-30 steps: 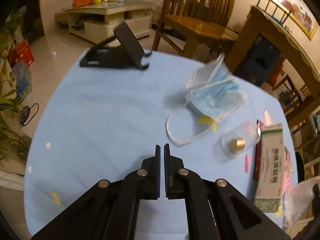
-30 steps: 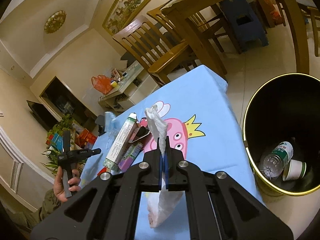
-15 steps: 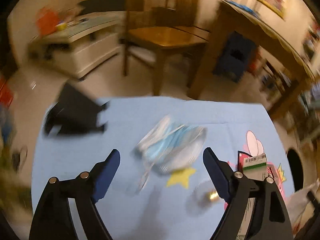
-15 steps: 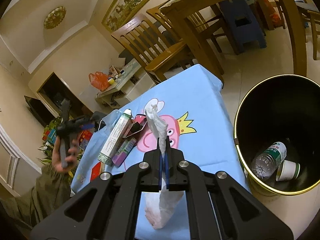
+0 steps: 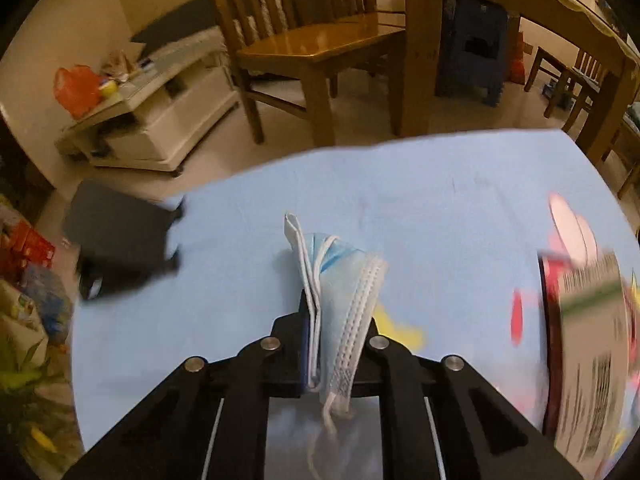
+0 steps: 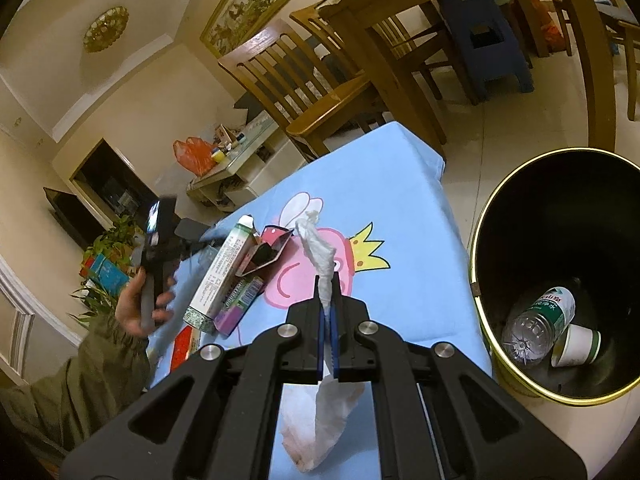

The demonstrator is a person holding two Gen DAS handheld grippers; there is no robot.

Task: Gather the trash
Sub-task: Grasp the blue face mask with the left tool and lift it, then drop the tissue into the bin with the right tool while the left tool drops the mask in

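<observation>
L gripper (image 5: 334, 320): jaws just closed, pinching blue face mask (image 5: 340, 280)
R gripper (image 6: 328, 300): clamped on white tissue (image 6: 320, 248)
Bin (image 6: 478, 248): holds bottle (image 6: 538, 326), paper cup (image 6: 576, 346)

floor: pale tile (image 6: 460, 168); wooden chair (image 5: 316, 36); dining table (image 6: 440, 4); framed painting (image 6: 250, 6)

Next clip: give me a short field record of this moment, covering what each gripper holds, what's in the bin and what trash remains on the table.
left gripper: shut on face mask, jaws just closed on it
right gripper: shut on tissue
bin: on the floor beside the table; holds a bottle and paper cup
table: carton and small packets remain
</observation>
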